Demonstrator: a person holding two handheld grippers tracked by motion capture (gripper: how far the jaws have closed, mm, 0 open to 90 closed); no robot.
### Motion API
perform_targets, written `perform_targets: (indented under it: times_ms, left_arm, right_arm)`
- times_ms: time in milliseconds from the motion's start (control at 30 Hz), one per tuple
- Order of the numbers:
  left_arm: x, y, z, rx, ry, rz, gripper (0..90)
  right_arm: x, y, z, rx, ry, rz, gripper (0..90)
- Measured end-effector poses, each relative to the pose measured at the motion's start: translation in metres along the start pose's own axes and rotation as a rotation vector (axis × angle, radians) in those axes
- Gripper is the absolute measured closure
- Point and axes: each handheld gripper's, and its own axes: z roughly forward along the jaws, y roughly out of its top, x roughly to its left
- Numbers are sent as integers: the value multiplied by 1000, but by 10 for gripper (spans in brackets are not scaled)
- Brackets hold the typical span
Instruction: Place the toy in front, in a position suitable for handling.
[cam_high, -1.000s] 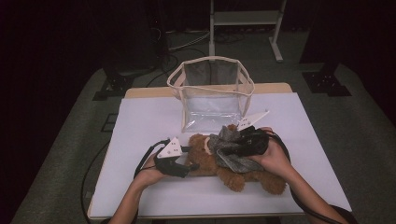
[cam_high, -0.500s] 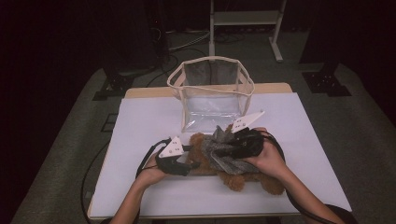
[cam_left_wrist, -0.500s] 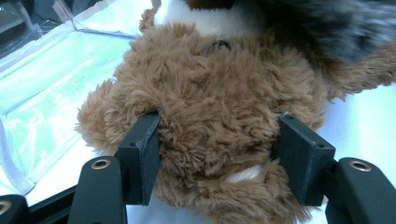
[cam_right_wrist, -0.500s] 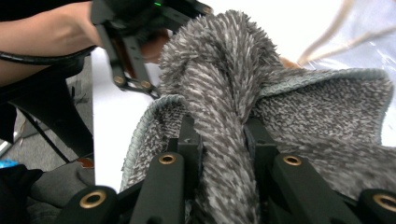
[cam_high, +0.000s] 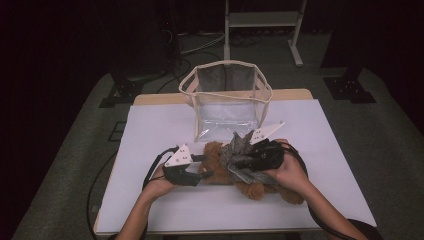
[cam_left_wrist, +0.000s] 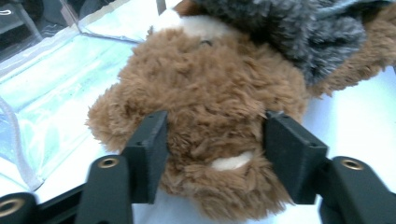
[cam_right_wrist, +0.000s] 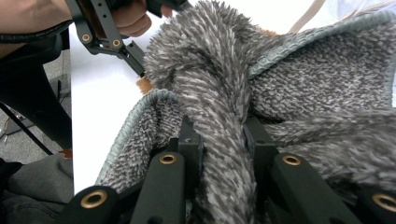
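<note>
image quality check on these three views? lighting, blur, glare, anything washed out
High view: white table evenly lit, surroundings nearly black, overall soft. Left gripper view: teddy bear fur reasonably sharp, the jaws at the bottom edge slightly soft, clear bag and table washed out. Right gripper view: grey cloth pile crisp near the jaws, tabletop blown white, left gripper at top left dim.

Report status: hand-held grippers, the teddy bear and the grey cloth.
Left hand-held gripper clamps teddy bear head. Right hand-held gripper pinches grey cloth fold. Clear bag stands close behind.
</note>
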Motion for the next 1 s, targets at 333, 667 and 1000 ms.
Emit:
perform_targets:
  times_ms: [333,667,1000]
  left_arm:
    - [2,1,7,1,9,3,459]
    - [3,-1,6,-18,-6,-32,463]
    - [-1,0,7,0,-48,-4,462]
  right_arm:
    - [21,26,9,-7,20,-53,728]
    - [11,18,12,39,12,-35,728]
    - [3,49,3,23,-11,-52,727]
